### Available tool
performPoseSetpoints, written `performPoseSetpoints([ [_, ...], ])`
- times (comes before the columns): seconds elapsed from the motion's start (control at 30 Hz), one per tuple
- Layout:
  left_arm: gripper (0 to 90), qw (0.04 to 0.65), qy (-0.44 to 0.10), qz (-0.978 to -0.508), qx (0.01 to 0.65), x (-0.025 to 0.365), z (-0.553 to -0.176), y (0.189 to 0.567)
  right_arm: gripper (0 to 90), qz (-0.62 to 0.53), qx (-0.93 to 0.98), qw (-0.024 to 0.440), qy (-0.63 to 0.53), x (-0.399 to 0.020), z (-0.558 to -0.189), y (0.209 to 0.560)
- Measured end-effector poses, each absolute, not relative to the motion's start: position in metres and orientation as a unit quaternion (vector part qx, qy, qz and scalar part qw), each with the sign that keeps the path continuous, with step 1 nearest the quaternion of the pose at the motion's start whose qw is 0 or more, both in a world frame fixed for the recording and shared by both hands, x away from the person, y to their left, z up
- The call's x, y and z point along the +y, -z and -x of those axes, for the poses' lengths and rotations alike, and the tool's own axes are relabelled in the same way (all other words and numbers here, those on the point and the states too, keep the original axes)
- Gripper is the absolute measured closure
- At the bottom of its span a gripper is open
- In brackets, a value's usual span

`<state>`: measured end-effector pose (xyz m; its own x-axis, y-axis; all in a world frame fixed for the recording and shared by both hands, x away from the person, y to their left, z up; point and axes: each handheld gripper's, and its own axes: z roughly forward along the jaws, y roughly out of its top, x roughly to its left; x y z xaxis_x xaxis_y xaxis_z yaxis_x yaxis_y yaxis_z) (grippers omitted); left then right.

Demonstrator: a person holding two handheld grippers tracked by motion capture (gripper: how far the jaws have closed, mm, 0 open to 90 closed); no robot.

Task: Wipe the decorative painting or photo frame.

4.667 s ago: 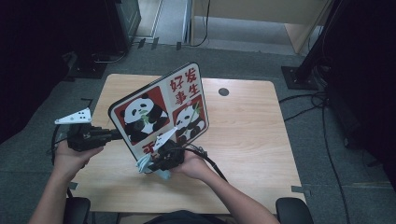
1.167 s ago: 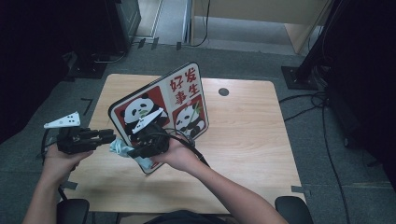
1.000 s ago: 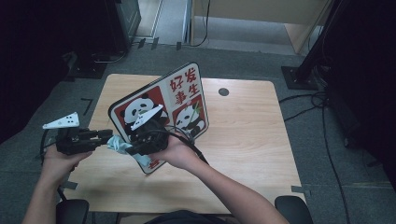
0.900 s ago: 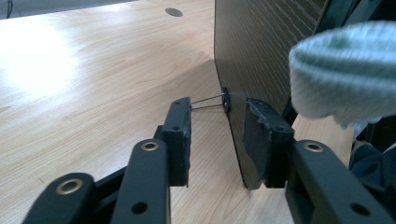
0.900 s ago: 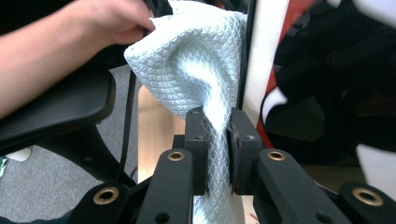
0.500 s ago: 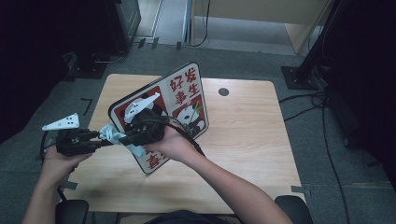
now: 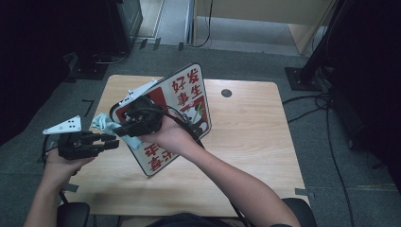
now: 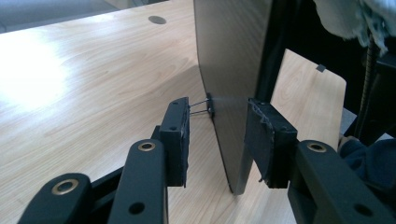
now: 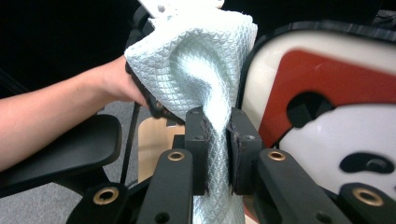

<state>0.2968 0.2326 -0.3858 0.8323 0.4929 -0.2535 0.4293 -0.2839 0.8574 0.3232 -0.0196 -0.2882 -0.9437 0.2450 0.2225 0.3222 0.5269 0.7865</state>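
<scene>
Cloth pinched against a panda board held on edge

The right gripper (image 9: 217, 144) has its 2 jaws clamped on a pale blue, waffle-textured cloth (image 9: 196, 65), which bunches up above the pads and hangs down between them; in the high view that gripper (image 7: 124, 130) sits in front of the board's upper left part, with the cloth (image 7: 101, 122) sticking out to its left. Just beyond lies the panda board (image 9: 336, 107), a rounded panel with red panels and red characters, standing tilted on the wooden table (image 7: 255, 137). The left gripper (image 8: 217, 140) straddles the board's thin edge (image 8: 233, 93): its jaws have just been opening, 1 pad near each face, with a gap on the left side, so the grip looks loose. In the high view the left gripper (image 7: 111, 142) reaches in from the board's left, near the cloth.
</scene>
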Motion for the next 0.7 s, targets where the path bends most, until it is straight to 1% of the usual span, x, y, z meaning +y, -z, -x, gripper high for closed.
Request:
performPoseSetpoints([
  [0.4, 59.2, 0.528, -0.026, -0.805, 0.270, 0.225, -0.292, 0.382, 80.6, 0.160, -0.873, 0.038, 0.460, -0.016, -0.327, 0.267],
  [0.5, 56.8, 0.532, -0.019, -0.804, 0.266, 0.224, -0.292, 0.381, 80.6, 0.160, -0.873, 0.035, 0.460, -0.016, -0.328, 0.263],
  [0.7, 56.4, 0.536, -0.019, -0.801, 0.268, 0.221, -0.291, 0.379, 80.6, 0.159, -0.869, 0.032, 0.467, -0.019, -0.331, 0.251],
])
